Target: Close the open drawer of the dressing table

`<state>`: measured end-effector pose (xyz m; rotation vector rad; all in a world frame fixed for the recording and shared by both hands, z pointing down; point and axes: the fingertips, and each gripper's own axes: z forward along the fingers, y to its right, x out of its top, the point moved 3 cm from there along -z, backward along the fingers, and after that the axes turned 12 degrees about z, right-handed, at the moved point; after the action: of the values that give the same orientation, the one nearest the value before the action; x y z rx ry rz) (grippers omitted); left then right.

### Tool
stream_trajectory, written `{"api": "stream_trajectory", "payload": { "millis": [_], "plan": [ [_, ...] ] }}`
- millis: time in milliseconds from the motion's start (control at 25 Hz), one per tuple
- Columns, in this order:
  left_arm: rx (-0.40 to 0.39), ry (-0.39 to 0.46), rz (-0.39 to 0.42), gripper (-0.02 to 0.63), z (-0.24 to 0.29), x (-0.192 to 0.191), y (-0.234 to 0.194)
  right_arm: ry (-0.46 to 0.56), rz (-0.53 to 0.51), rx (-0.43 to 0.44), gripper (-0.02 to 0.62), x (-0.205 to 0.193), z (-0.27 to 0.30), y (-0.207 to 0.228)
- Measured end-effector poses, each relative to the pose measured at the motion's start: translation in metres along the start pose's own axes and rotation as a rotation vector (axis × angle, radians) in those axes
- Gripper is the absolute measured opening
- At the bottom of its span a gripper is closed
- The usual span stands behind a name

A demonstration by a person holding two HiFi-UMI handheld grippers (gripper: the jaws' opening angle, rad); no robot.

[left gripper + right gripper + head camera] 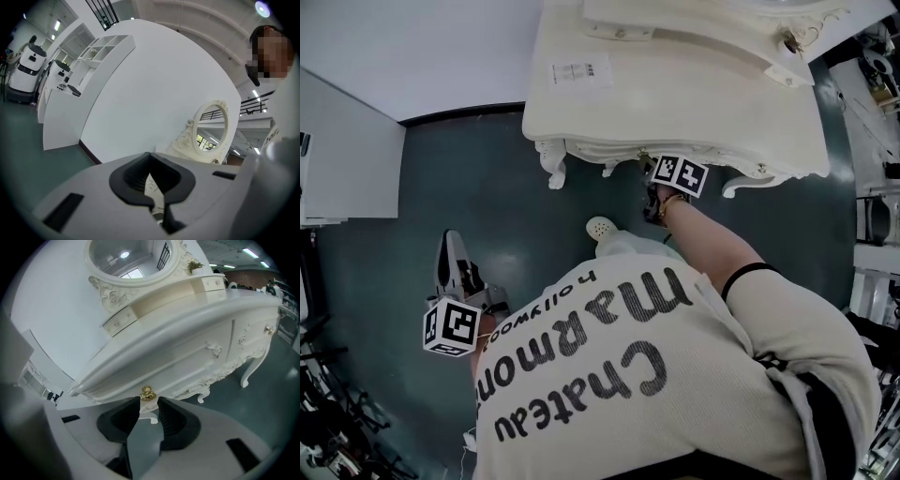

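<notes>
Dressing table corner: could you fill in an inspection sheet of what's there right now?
Surface: dark green floor; a label on the table top.
Job's things: dressing table, gold knob on its front; drawer gap not discernible.
Clutter: nothing seen.
Grippers: right hand-held gripper open, knob at its tips, ungripped; left hand-held gripper shut, empty, away from the table.
Cables: nothing seen.
Surroundings: white wall, shelves, oval mirror.

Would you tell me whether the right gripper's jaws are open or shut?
Open. In its own view the right gripper has its jaws apart, with the gold knob just past their tips, not clamped.
</notes>
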<state>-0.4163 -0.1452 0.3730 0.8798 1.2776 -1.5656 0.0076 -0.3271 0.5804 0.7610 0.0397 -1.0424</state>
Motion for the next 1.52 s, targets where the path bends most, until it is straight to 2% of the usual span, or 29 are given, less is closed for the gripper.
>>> {"api": "stream_trajectory", "payload": {
  "millis": [80,280,480,640,720,800,920,1040,1160,1280,1520],
  "plan": [
    [-0.015,-0.015,0.002,0.006,-0.007,-0.007,0.001,0.01,0.079,0.012,0.144,-0.012,-0.012,0.007],
    [-0.087,-0.068,0.023,0.006,-0.016,-0.027,0.013,0.061,0.473,0.152,0.141,-0.05,-0.046,0.019],
    [-0.213,-0.121,0.037,0.006,-0.01,-0.048,0.052,0.082,0.554,0.233,0.082,-0.071,-0.091,0.015],
    [-0.302,-0.13,0.041,0.006,-0.005,-0.055,0.088,0.107,0.589,0.362,0.063,-0.068,-0.124,-0.008],
    [-0.319,-0.11,0.038,0.005,-0.005,-0.051,0.098,0.147,0.557,0.459,0.06,-0.057,-0.143,-0.027],
    [-0.329,-0.085,0.049,0.006,-0.006,-0.043,0.107,0.197,0.483,0.533,0.051,-0.043,-0.164,-0.046],
    [-0.331,-0.063,0.092,0.006,-0.012,-0.033,0.118,0.258,0.262,0.581,0.051,-0.02,-0.196,-0.077],
    [-0.333,-0.057,0.107,0.006,-0.018,-0.031,0.131,0.301,0.006,0.525,0.051,-0.004,-0.219,-0.099],
    [-0.336,-0.048,0.133,0.006,-0.026,-0.033,0.146,0.352,-0.155,0.472,0.051,0.009,-0.239,-0.106],
    [-0.324,-0.038,0.141,0.006,-0.036,-0.036,0.159,0.382,-0.238,0.434,0.051,0.019,-0.258,-0.1],
    [-0.31,-0.003,0.144,0.006,-0.054,-0.048,0.201,0.408,-0.34,0.464,0.051,0.028,-0.288,-0.075]
  ]
}}
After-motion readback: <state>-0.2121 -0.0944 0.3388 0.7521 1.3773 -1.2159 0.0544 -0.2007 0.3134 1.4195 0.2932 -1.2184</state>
